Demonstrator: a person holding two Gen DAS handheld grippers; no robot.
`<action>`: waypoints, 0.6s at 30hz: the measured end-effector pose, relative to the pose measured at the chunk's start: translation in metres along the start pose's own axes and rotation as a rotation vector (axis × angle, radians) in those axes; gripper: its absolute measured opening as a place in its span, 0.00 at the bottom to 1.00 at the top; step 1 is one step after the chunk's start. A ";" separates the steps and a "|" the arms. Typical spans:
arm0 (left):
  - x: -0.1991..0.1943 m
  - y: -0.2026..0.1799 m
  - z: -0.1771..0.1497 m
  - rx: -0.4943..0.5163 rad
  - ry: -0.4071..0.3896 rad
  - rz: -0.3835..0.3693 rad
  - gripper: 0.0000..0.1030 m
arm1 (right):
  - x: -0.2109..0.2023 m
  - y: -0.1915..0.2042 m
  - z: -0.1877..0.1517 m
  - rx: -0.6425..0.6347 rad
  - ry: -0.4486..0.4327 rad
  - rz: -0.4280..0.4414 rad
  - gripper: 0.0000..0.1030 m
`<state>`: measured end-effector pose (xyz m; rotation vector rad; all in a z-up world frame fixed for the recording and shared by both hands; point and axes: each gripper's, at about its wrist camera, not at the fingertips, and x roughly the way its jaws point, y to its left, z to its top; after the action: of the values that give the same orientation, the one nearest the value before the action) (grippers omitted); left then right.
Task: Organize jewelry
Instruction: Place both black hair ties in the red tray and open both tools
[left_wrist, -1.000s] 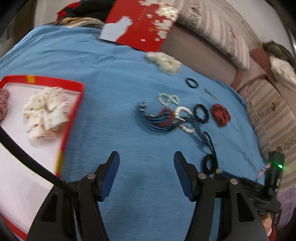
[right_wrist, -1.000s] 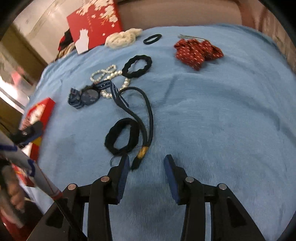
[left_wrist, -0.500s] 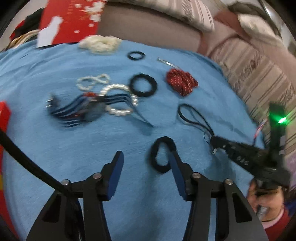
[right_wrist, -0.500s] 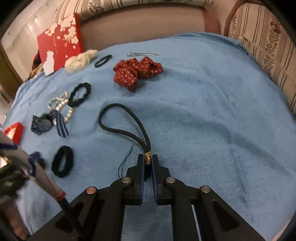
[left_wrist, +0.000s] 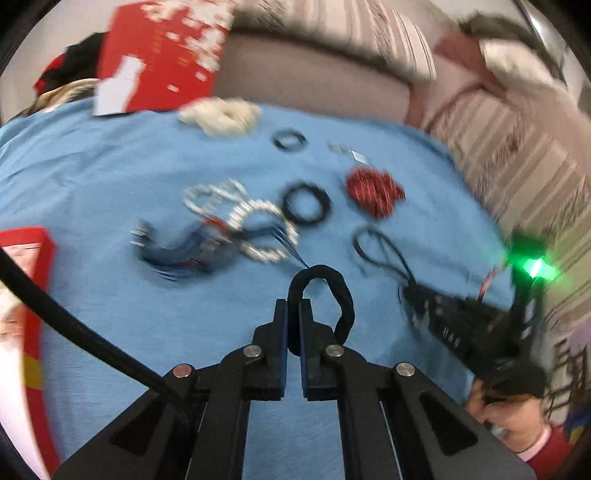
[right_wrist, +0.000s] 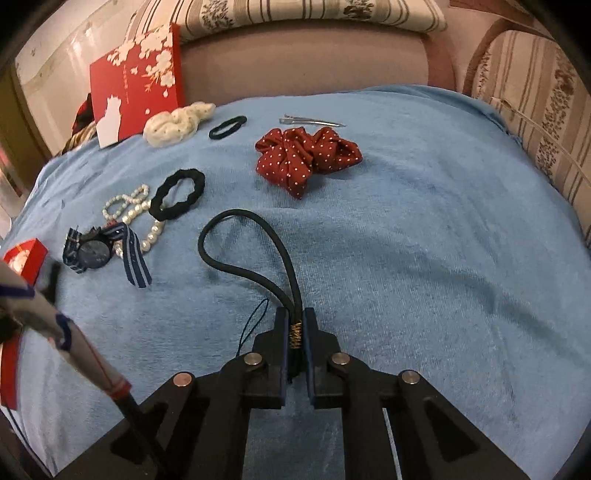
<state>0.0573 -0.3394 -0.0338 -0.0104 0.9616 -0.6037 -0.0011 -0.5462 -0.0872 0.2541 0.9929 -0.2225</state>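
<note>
Two hand-held grippers, each clamped on a hair band

Left hand-held gripper: its jaws have just been closing and now pinch one side of a thick black hair tie, which loops up ahead of the fingertips above the blue cloth.

Right hand-held gripper: jaws closed on the gold-wrapped joint of a thin black cord loop; the loop lies forward on the cloth.

Spread on the cloth beyond: red dotted scrunchie, pearl bracelet, striped watch, second black hair tie.
</note>
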 end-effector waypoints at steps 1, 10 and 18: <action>-0.011 0.009 0.002 -0.021 -0.018 0.004 0.05 | -0.003 0.001 -0.002 0.003 -0.010 -0.001 0.08; -0.100 0.148 -0.013 -0.312 -0.129 0.125 0.05 | -0.064 0.046 0.002 -0.034 -0.110 0.093 0.08; -0.130 0.254 -0.055 -0.562 -0.128 0.247 0.05 | -0.091 0.170 0.010 -0.180 -0.081 0.320 0.08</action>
<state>0.0817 -0.0499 -0.0344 -0.4200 0.9632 -0.0906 0.0099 -0.3819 0.0132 0.2338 0.8721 0.1465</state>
